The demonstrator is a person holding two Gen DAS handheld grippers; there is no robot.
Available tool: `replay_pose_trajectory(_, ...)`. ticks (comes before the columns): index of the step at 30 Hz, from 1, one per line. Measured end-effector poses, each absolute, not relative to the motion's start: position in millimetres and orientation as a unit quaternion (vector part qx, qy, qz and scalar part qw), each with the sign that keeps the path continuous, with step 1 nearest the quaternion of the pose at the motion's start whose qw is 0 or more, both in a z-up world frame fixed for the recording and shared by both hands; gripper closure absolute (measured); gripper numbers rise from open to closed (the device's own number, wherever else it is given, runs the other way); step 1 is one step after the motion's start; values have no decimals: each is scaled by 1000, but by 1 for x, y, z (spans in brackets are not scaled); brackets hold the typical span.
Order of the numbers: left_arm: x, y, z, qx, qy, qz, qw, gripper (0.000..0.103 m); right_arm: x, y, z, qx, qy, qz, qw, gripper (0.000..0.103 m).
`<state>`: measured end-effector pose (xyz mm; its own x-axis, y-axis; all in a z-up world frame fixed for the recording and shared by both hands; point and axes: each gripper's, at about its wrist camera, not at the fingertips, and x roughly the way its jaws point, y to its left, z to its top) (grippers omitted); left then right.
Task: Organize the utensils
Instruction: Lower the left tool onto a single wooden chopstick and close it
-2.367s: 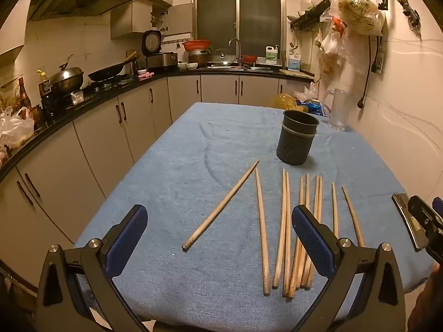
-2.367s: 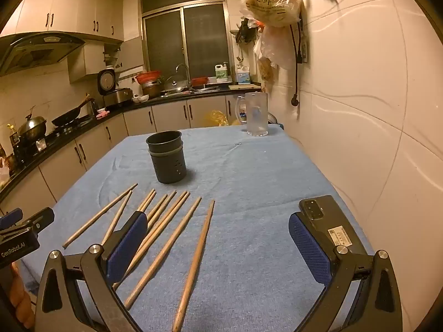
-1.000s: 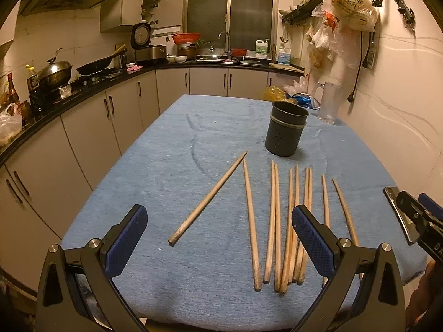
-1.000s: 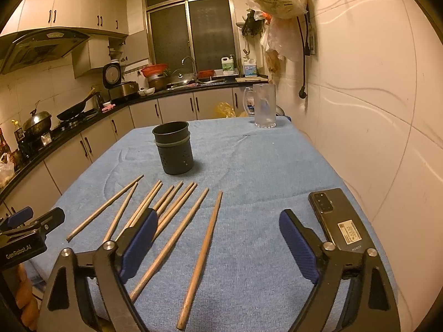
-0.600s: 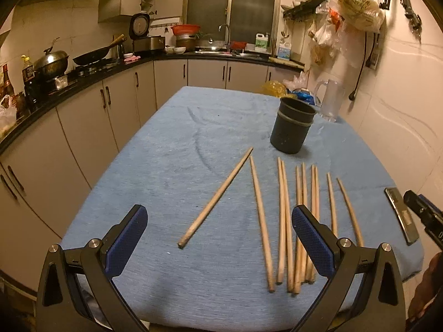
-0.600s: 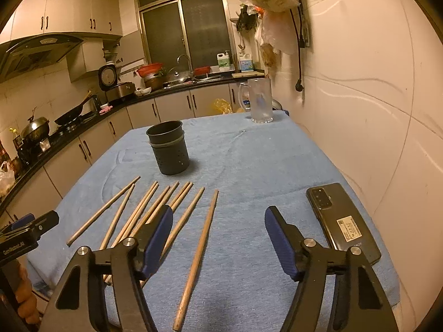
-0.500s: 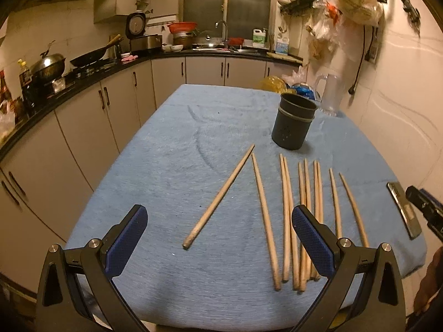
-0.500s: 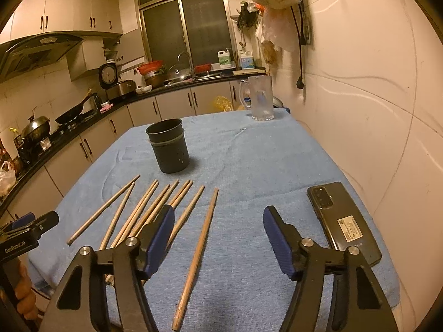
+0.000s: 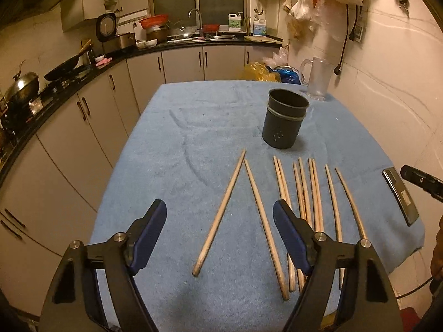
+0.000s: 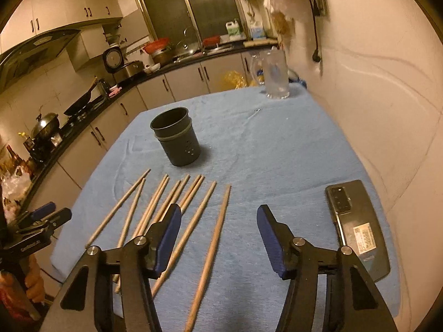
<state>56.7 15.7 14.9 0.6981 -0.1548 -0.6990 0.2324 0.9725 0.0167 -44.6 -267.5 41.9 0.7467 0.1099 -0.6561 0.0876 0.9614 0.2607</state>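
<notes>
Both grippers are seen narrowed from their earlier spread: left gripper and right gripper are closing, nothing gripped. Chopsticks are left lying on the blue cloth beside the empty holder; sorting is judged unstarted.

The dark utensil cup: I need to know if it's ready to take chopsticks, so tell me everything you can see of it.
The dark utensil cup is a round, dark grey holder, matte, perhaps metal or plastic. A paler band rings it below the rim, as if one cup sits in another, and small holes dot its lower wall. It stands upright, mouth open, nothing sticking out, on the blue cloth beyond the chopsticks, touching none.
</notes>
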Motion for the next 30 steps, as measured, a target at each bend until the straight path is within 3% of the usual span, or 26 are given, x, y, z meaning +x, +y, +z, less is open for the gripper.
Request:
replay_pose_trajectory(13,54,9,19,60,368,-110,921,32,-45,-262,43,139,357,10,924,43)
replay_pose_trajectory(18,83,4,12,65,400,-118,907,45,-24,-263,36,153,399,26,904,56)
replay_pose_trajectory(30,102,2,-5,76,410,-97,904,47,-10,-255,21,149,419,23,895,56)
